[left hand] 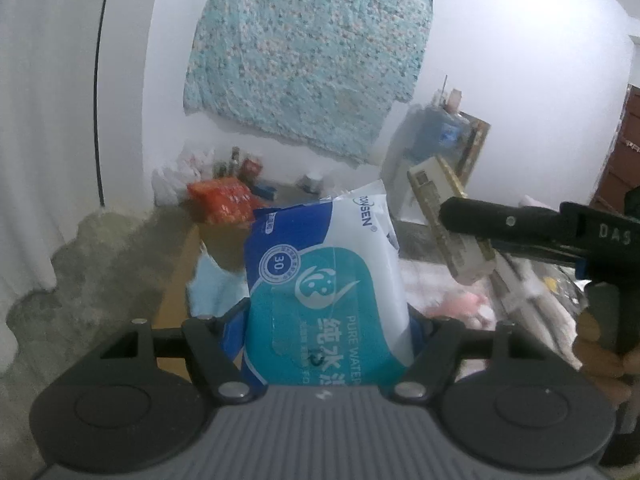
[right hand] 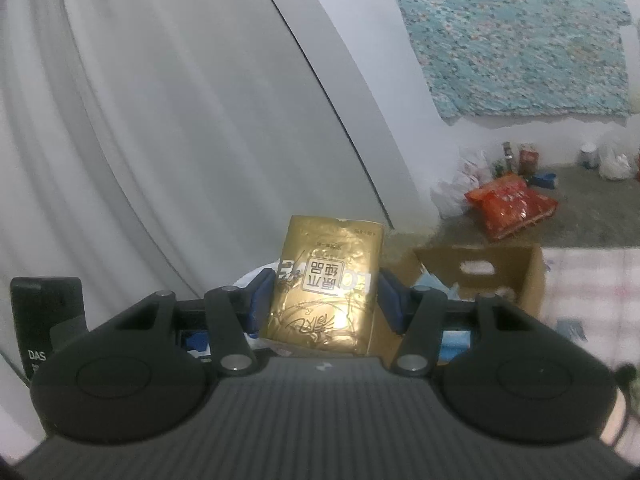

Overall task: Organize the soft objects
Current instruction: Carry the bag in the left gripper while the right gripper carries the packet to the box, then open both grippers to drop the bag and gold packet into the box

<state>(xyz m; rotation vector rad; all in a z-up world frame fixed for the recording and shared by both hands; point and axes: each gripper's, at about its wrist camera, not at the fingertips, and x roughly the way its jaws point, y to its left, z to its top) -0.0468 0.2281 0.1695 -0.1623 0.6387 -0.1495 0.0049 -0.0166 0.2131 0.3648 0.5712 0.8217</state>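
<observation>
My left gripper (left hand: pixel 328 320) is shut on a blue and white pack of wet wipes (left hand: pixel 324 280), held upright above the floor. My right gripper (right hand: pixel 326 296) is shut on a gold tissue pack (right hand: pixel 326 280), its blue pads pressing both sides. In the left wrist view the right gripper (left hand: pixel 456 216) comes in from the right edge with the gold pack (left hand: pixel 448 224) seen edge-on, a hand below it. An open cardboard box (right hand: pixel 496 276) stands just behind and right of the gold pack, with light blue cloth (left hand: pixel 212 288) beside it.
A red snack bag (right hand: pixel 510 210) lies on the grey floor past the box. White plastic bags (right hand: pixel 472 176) and bottles line the wall under a hanging teal floral cloth (left hand: pixel 308 60). A white curtain (right hand: pixel 140 140) fills the left. A pale patterned mat (right hand: pixel 588 288) lies right.
</observation>
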